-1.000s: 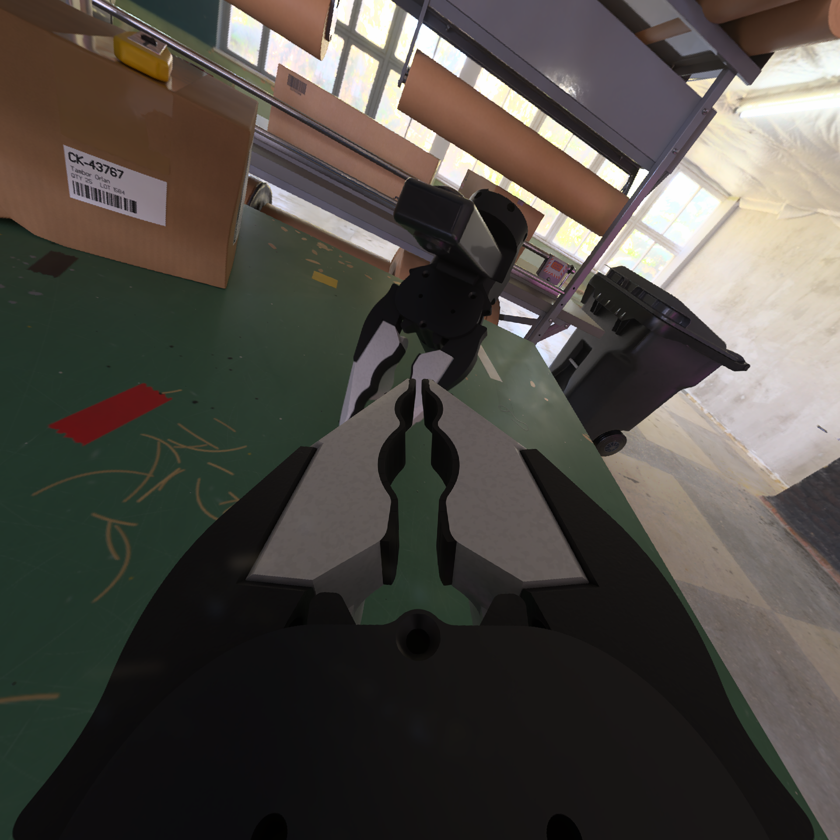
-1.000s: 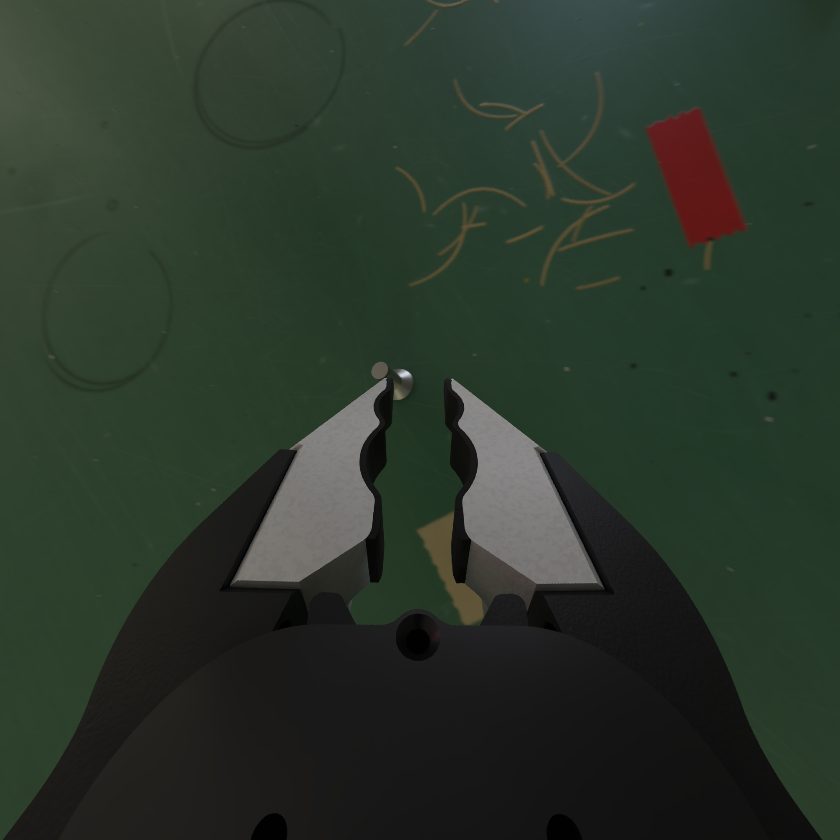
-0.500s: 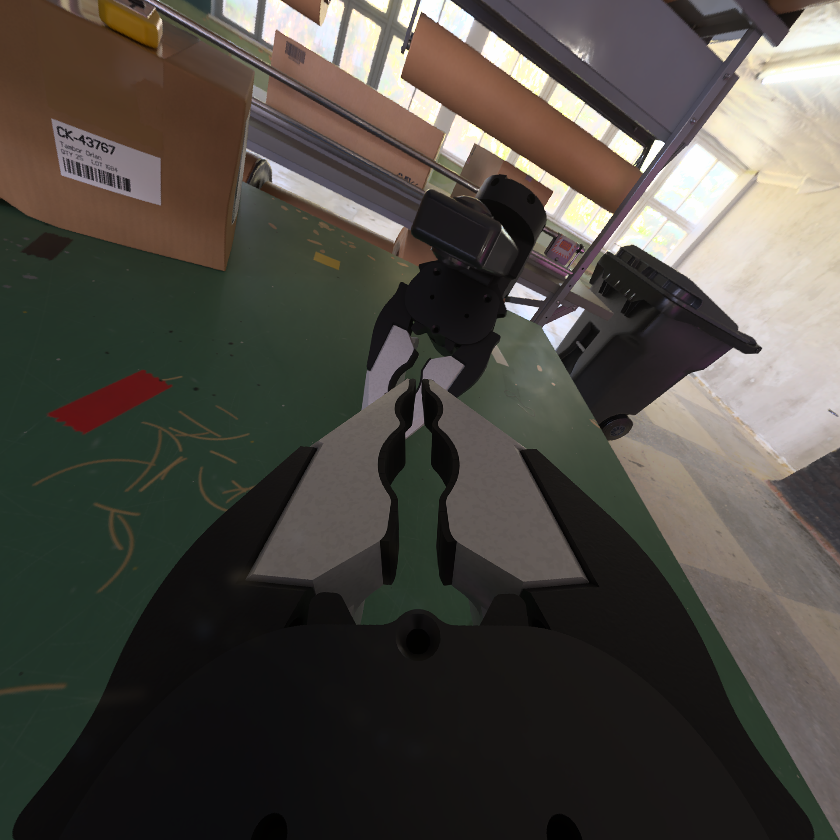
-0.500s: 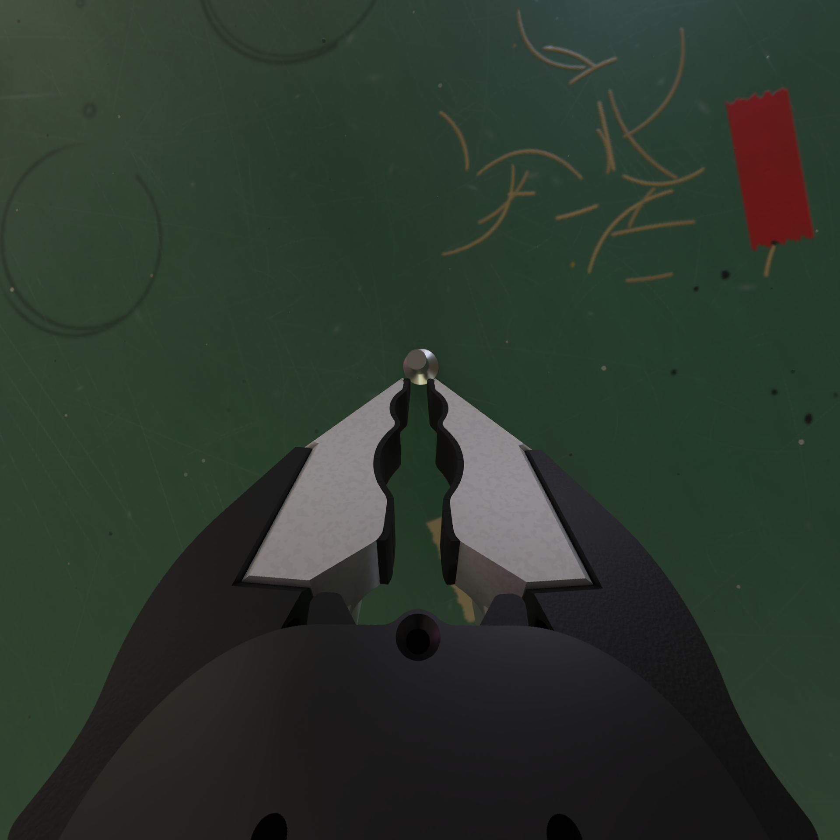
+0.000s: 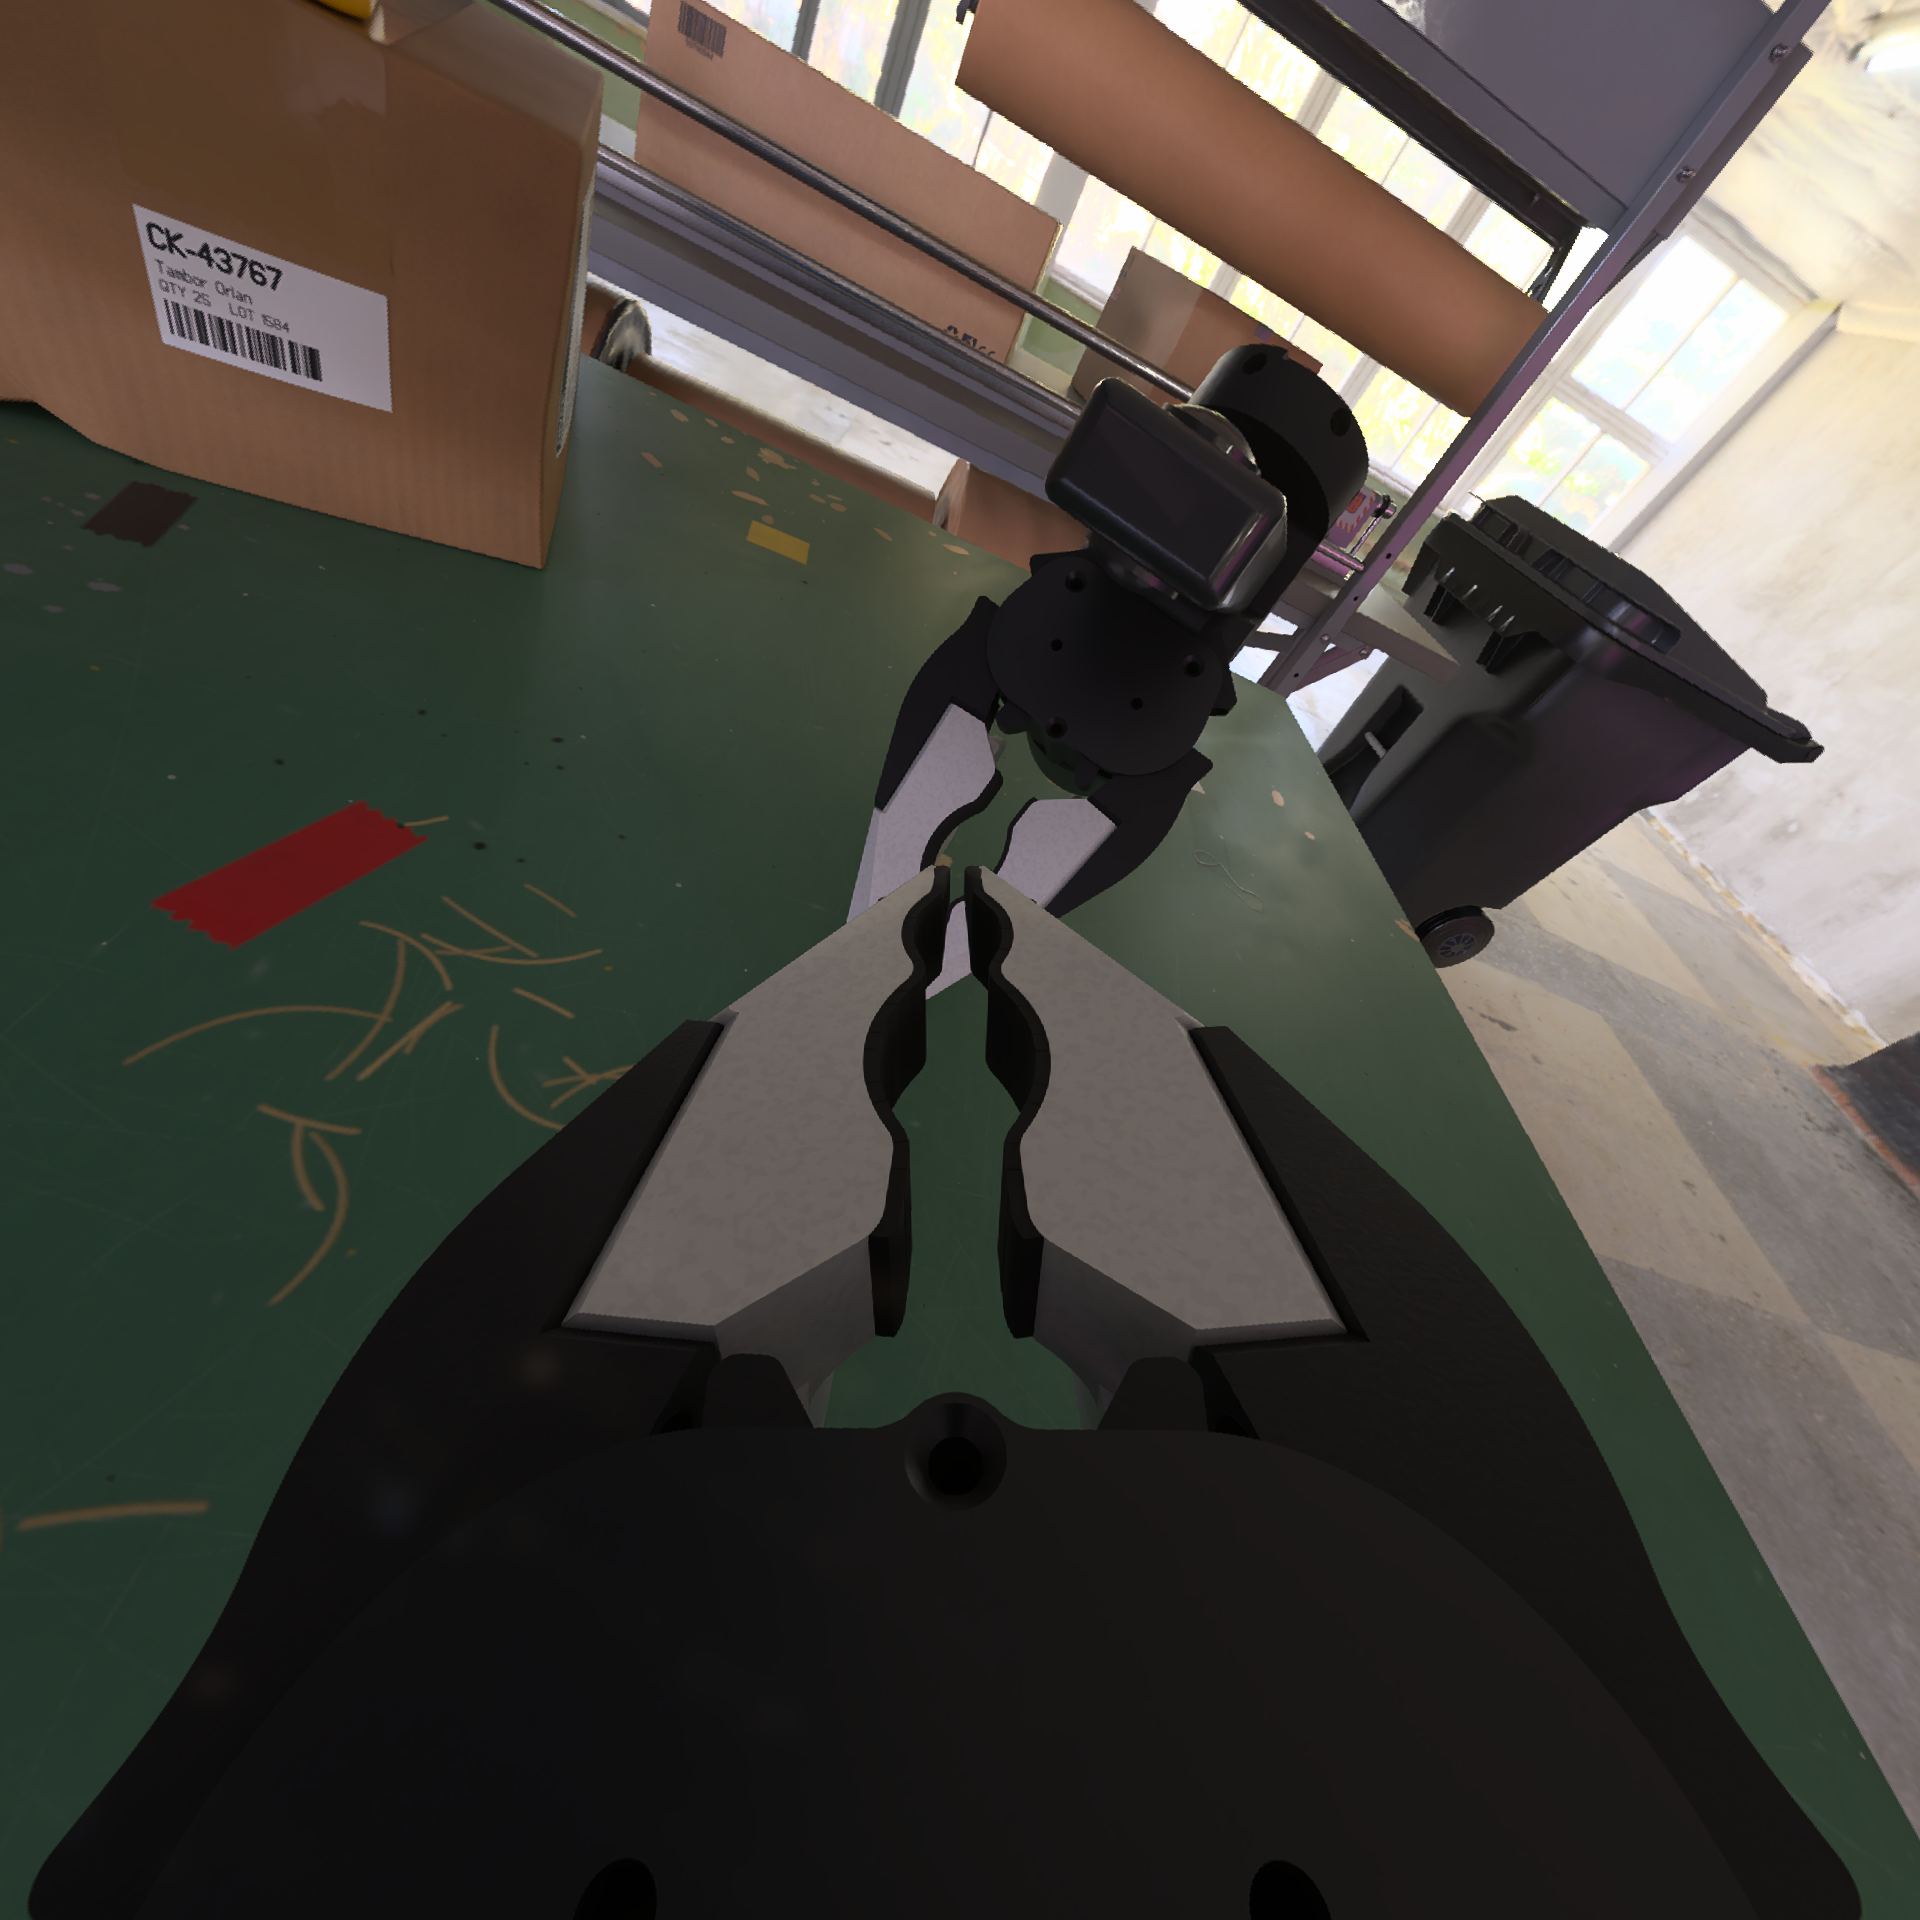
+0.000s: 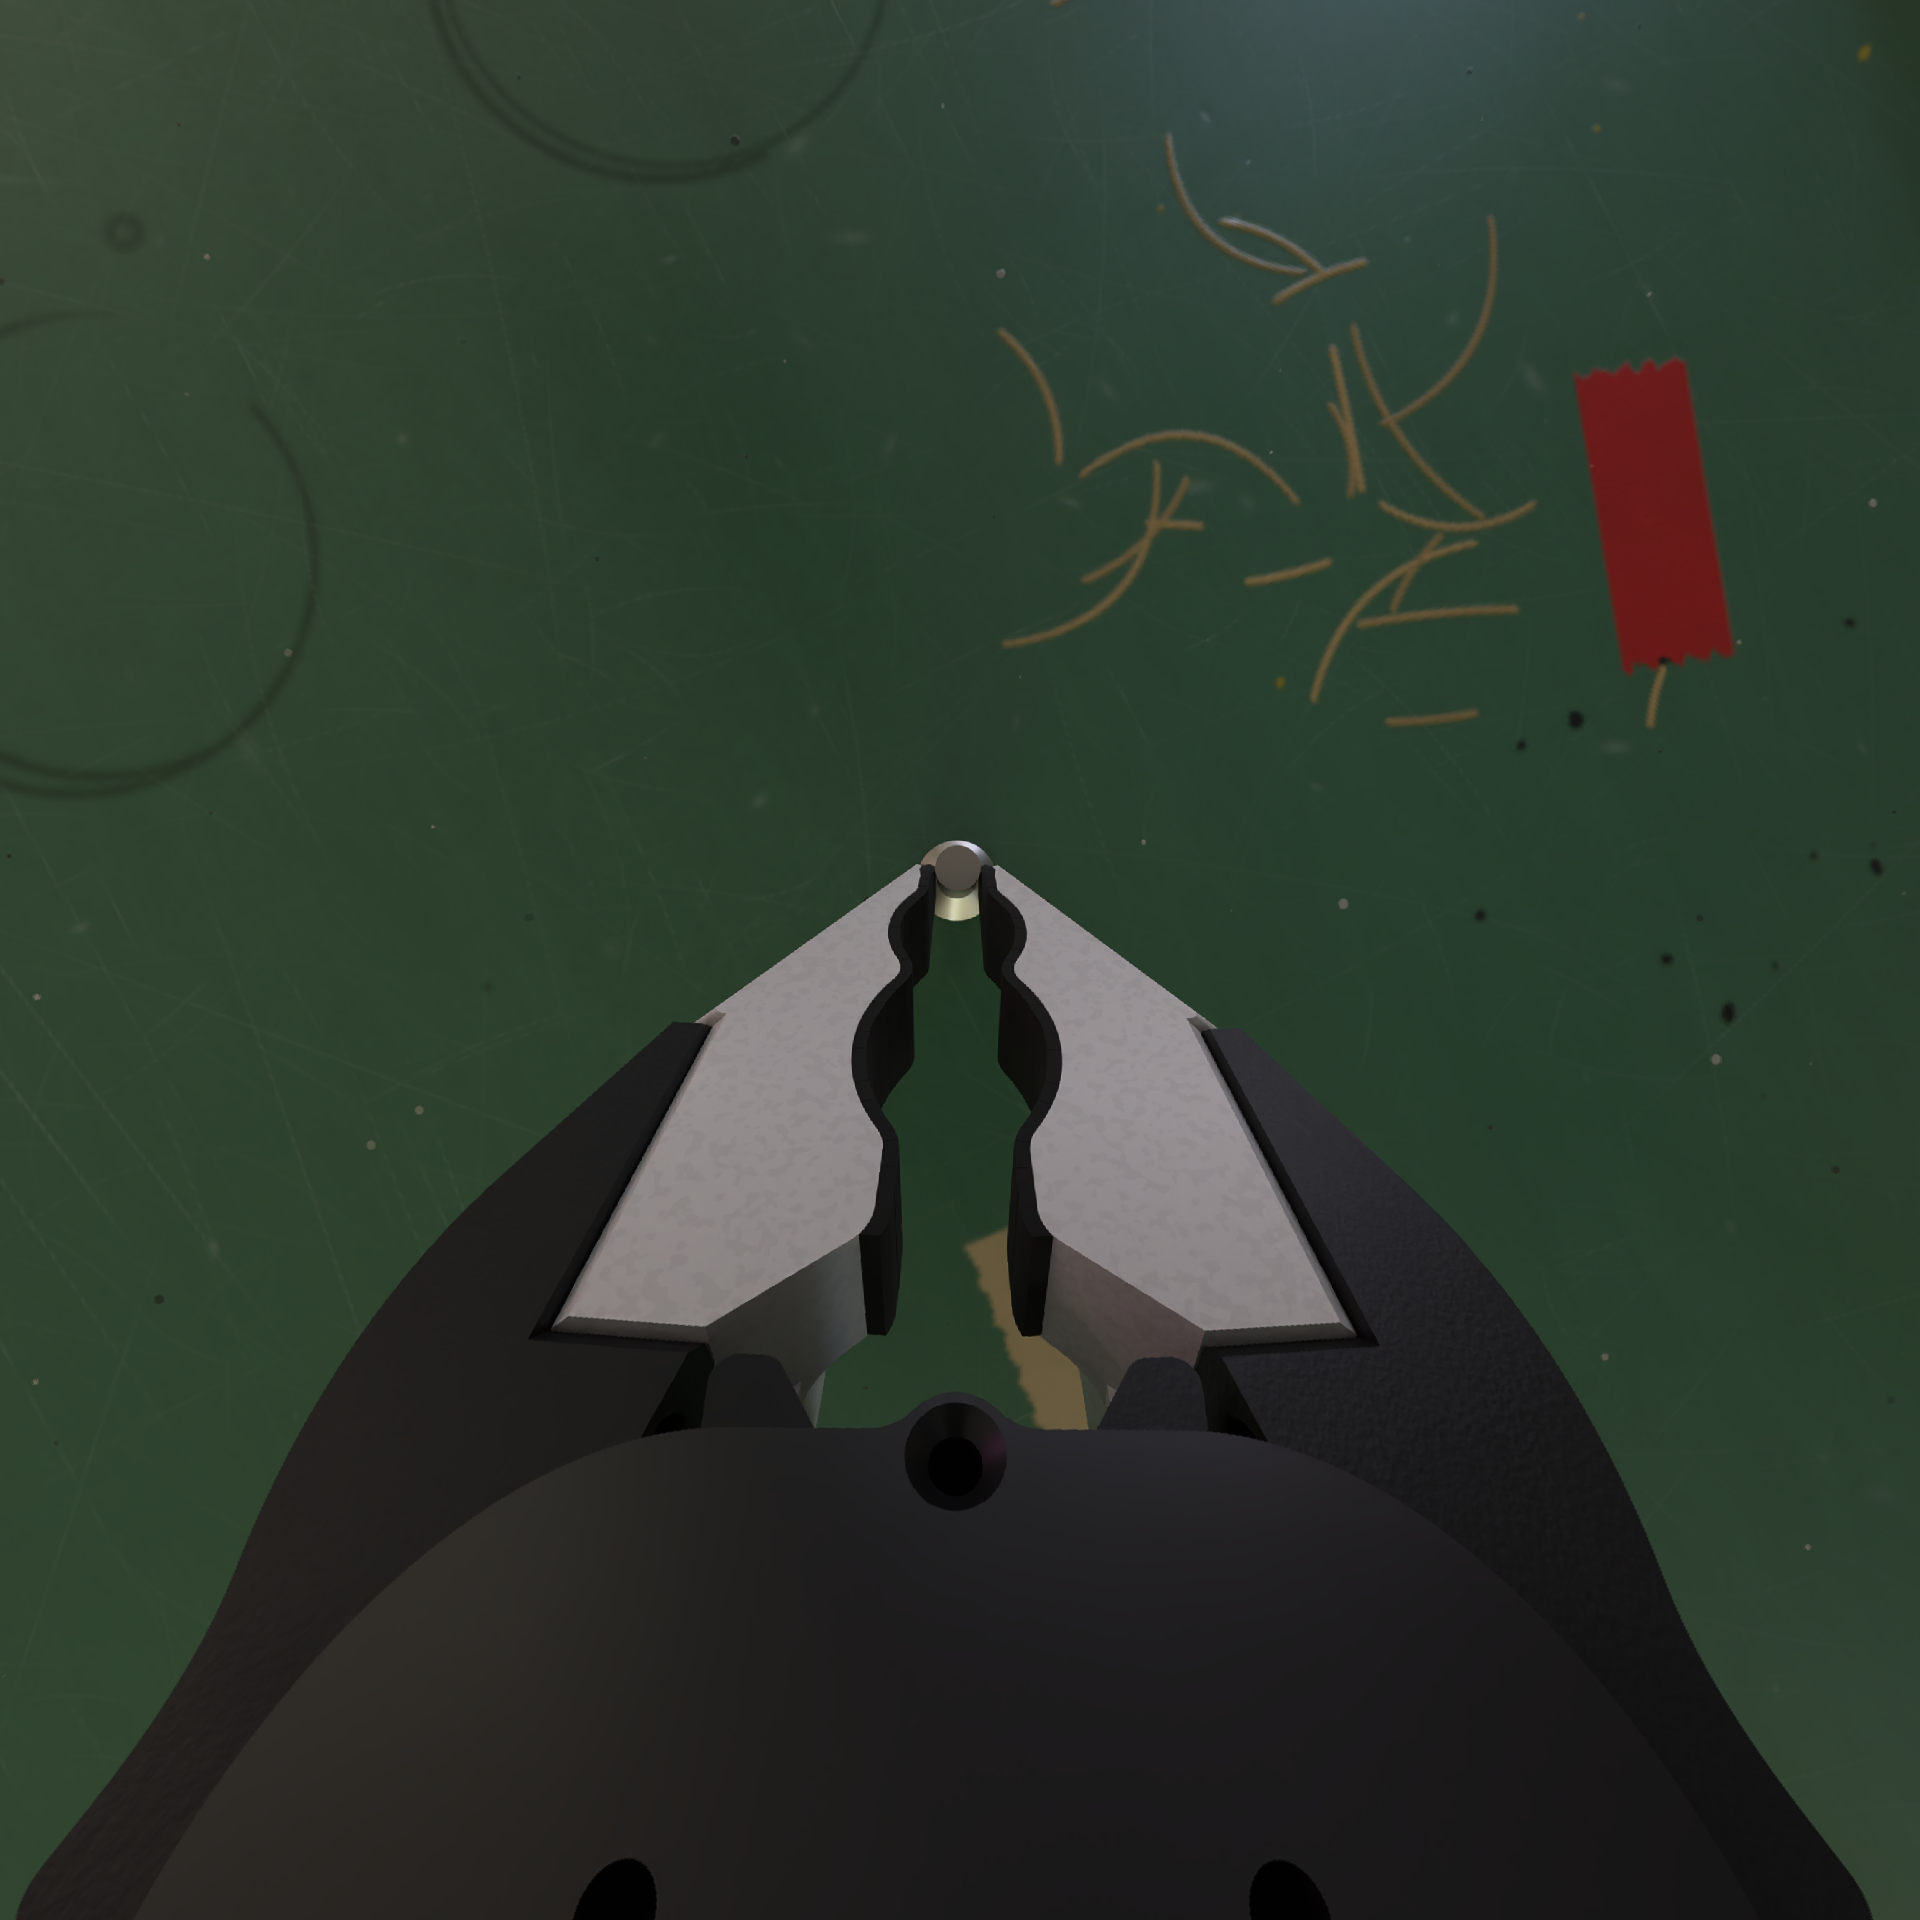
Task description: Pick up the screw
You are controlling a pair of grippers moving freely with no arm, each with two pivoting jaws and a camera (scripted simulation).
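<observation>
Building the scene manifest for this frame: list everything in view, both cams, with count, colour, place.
screw: 1, silver, pinched at the tips of the right tongs
table: 1, green, scuffed with ring marks
red tape: 1 strip, on the table, far right in the right wrist view
tan slivers: many, scattered on the table beside the red tape
tan scrap: 1, on the table under the right tongs
labelled carton: 1, brown, far left on the table
yellow patch: 1, on the table right of the carton
brown patch: 1, dark, in front of the carton
wheeled bin: 1, black, on the floor right of the table
shelf rack: 1, grey, behind the table, brown cartons on it
left tongs: 1, black and grey, nearly shut, empty
right tongs: 1, black and grey, shut on the screw
</observation>
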